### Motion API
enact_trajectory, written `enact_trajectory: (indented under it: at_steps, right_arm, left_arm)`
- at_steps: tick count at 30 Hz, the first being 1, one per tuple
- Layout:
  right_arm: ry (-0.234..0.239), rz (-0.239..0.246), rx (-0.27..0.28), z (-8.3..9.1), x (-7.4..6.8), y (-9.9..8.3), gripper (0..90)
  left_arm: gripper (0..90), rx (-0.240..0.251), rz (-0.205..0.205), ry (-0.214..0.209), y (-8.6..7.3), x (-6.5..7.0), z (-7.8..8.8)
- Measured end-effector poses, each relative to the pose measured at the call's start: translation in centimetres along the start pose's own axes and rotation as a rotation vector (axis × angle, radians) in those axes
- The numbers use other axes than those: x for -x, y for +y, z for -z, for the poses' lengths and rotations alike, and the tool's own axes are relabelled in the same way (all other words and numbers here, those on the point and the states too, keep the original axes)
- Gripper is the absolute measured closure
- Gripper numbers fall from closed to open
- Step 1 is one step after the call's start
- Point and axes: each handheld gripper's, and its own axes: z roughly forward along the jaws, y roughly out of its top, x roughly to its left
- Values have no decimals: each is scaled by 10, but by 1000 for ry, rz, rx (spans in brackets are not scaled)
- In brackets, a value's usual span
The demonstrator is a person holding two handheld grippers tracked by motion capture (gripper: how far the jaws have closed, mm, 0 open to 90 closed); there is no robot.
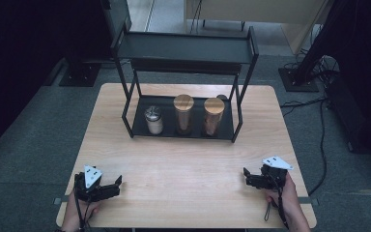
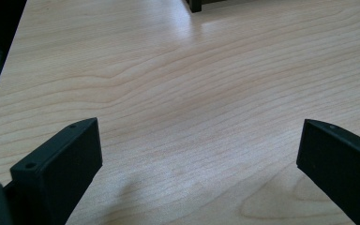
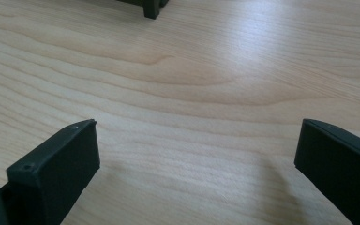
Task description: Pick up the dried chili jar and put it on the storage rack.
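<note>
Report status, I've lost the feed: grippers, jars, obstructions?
Left gripper and right gripper open, empty, low over the table. Three jars upright on the rack bottom shelf, untouched. Bare wood between.

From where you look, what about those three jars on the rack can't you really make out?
- Contents of the short jar and two wooden-lidded jars: too small in the high view.
- A dark thing behind the right jar: mostly hidden by it.
- The rack: cut off by the top edge in both gripper views, leaving just a foot.
</note>
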Motion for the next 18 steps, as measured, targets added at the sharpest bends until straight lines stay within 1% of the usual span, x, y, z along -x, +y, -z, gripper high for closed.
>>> enact_trajectory:
  at_steps: [5,10,18]
  right_arm:
    - [-10,-2,-2,6,6,-5,1]
    - [-20,-19,-1,12,13,-11,1]
    - [-31,-28,2,20,21,-17,1]
  left_arm:
    - [7,-2,0,3,0,0,0]
    - [7,-6,-4,5,0,0,0]
    - [7,-3,-3,9,0,0,0]
